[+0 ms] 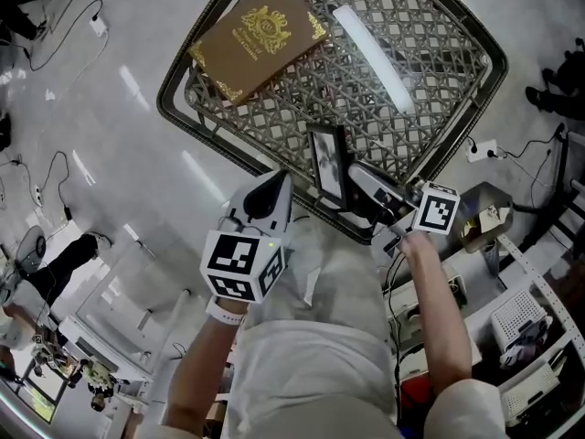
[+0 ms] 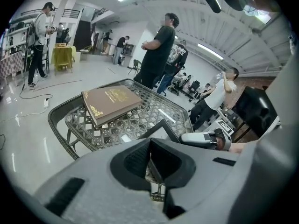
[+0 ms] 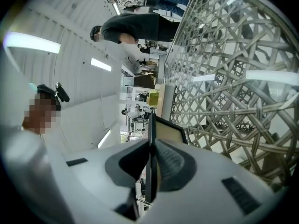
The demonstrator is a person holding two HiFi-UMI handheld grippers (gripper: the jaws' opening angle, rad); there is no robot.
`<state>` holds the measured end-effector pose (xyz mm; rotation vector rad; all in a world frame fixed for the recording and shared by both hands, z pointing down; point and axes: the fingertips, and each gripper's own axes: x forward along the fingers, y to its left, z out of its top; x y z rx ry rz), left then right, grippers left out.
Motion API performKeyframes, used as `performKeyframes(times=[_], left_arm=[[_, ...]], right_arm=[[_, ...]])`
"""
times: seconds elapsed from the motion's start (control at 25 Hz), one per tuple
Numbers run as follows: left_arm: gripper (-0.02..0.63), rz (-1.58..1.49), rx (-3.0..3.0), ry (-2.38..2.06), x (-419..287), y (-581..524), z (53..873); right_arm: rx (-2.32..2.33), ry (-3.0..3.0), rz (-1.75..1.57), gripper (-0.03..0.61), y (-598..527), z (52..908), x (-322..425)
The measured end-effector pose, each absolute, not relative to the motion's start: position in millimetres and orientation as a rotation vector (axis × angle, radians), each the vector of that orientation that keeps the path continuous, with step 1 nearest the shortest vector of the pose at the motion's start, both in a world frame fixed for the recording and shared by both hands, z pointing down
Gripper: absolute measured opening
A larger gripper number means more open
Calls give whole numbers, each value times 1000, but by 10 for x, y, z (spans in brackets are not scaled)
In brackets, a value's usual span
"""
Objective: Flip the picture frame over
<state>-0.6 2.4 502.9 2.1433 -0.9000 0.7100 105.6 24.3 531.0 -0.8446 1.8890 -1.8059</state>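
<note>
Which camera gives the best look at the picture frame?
The head view: the picture frame is held on edge, face visible, pinched by the right tool. The right gripper view shows only its thin edge between the jaws; the left gripper view, one dark corner.

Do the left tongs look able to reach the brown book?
Probably yes: only bare table lies between the left tongs and the book; the frame stands aside in the right tongs.

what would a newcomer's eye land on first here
The black picture frame is held up on edge at the near rim of the woven table, clamped in the right hand-held gripper. A brown book with gold embossing lies flat at the table's far left corner.
</note>
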Motion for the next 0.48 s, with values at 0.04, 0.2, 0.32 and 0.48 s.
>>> performKeyframes(times=[0.04,0.2,0.32,0.48], left_arm=[[25,710,2144,-900,-4,25,5024],[25,713,2143,-902,-24,33,5024],[25,716,2138,-905,-44,46,5035],[25,712,2134,-907,-49,51,5042]], right_arm=[[-844,1878,-1802,50,237,5314,1083],[-825,1849,-1792,40,223,5340,1148],[-821,1828,-1795,41,216,5391,1179],[-840,1817,-1816,41,225,5513,1209]])
